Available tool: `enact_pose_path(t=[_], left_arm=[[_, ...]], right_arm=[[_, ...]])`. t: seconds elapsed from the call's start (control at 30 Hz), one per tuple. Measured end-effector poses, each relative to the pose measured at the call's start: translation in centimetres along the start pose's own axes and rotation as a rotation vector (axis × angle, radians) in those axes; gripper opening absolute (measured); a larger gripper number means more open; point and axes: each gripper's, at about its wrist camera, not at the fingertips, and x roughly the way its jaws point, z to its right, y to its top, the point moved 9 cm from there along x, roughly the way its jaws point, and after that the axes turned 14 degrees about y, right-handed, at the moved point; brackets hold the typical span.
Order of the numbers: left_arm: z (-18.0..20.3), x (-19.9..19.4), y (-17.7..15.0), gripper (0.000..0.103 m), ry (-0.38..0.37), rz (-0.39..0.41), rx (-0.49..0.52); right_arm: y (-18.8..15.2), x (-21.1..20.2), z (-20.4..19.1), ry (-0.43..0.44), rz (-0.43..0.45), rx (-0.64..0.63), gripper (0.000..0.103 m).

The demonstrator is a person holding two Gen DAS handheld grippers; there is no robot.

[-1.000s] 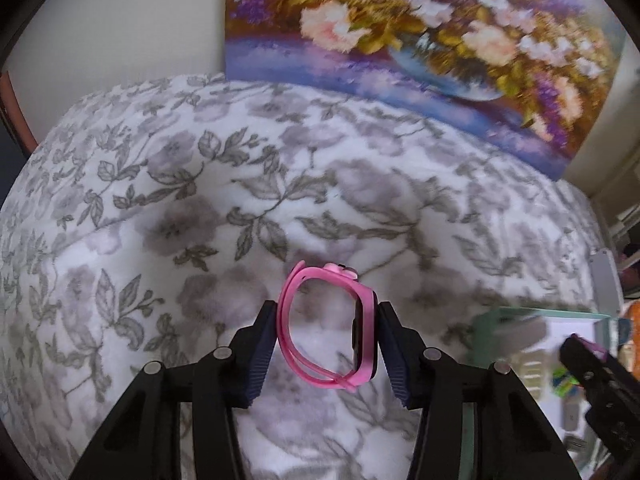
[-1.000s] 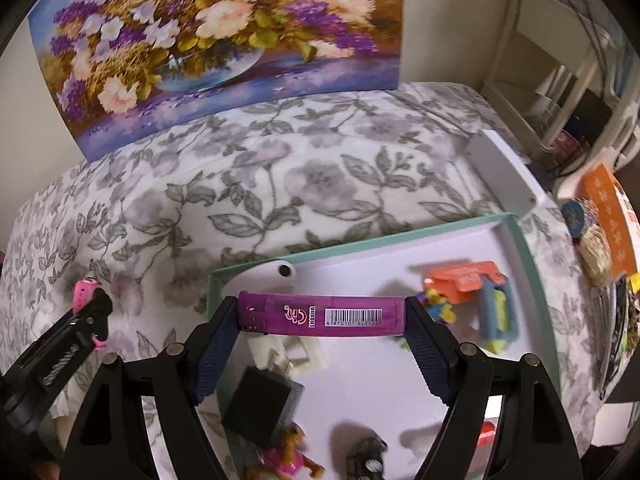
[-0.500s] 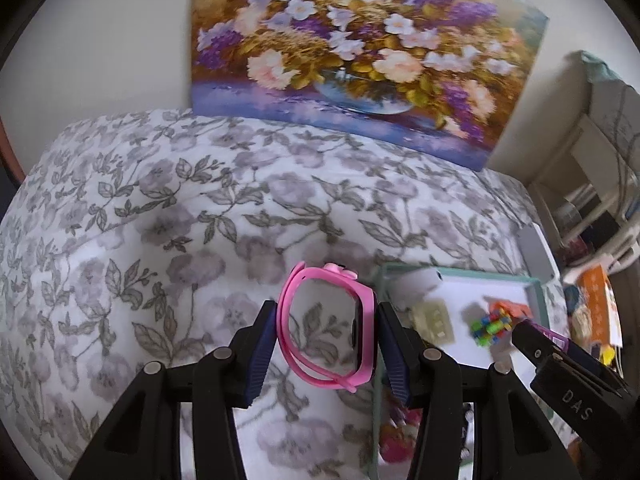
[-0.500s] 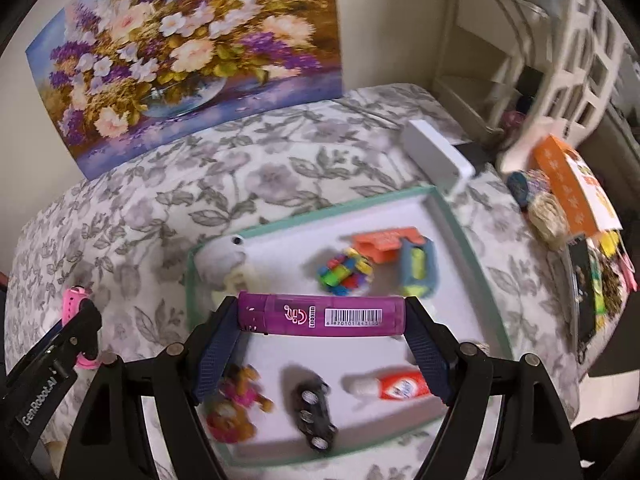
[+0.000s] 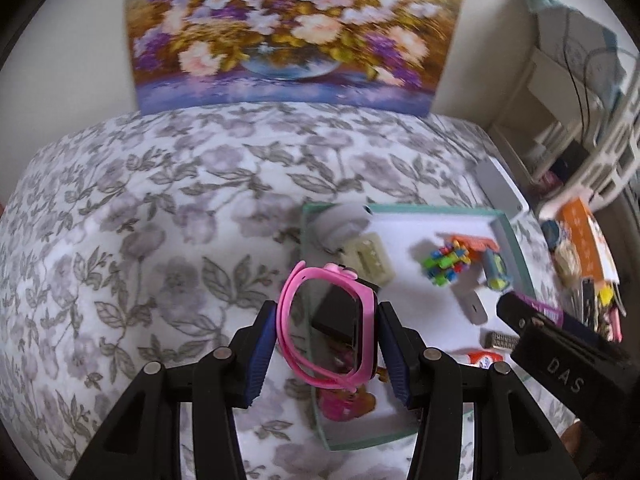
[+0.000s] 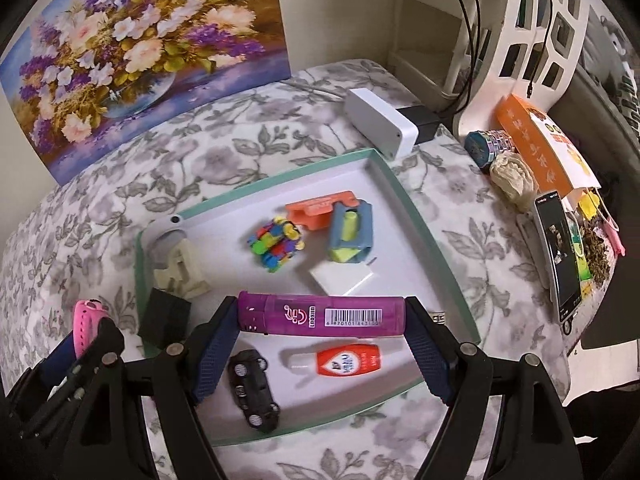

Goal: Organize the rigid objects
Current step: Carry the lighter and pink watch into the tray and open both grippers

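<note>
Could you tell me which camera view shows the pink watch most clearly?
The left wrist view: the pink watch sits centred between the left gripper's fingers, its whole loop visible. The right wrist view shows only part of the band at the left edge, mostly hidden behind the gripper.

A big flower painting [image 6: 144,56] leans on the wall in the upper left of the right wrist view, behind the bed cover with grey flowers [image 6: 248,148]. At the right edge lie an orange box [image 6: 540,140] and a phone [image 6: 558,256], and a white box [image 6: 380,122] sits near the top middle.
</note>
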Motion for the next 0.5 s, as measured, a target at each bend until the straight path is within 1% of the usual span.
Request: enact_pose_path(t=[0.17,0.5], left_arm=[[2.2,0.6,-0.7,0.053,-0.001,-0.017,0.042],[5.6,1.1,-1.5,0.053,0.005,-0.023,0.117]], right_arm=[[-0.1,0.6,1.5,-0.005,-0.018,0.016,0.082],[-0.9,2.1,4.0,-0.016,-0.066,0.045,0.082]])
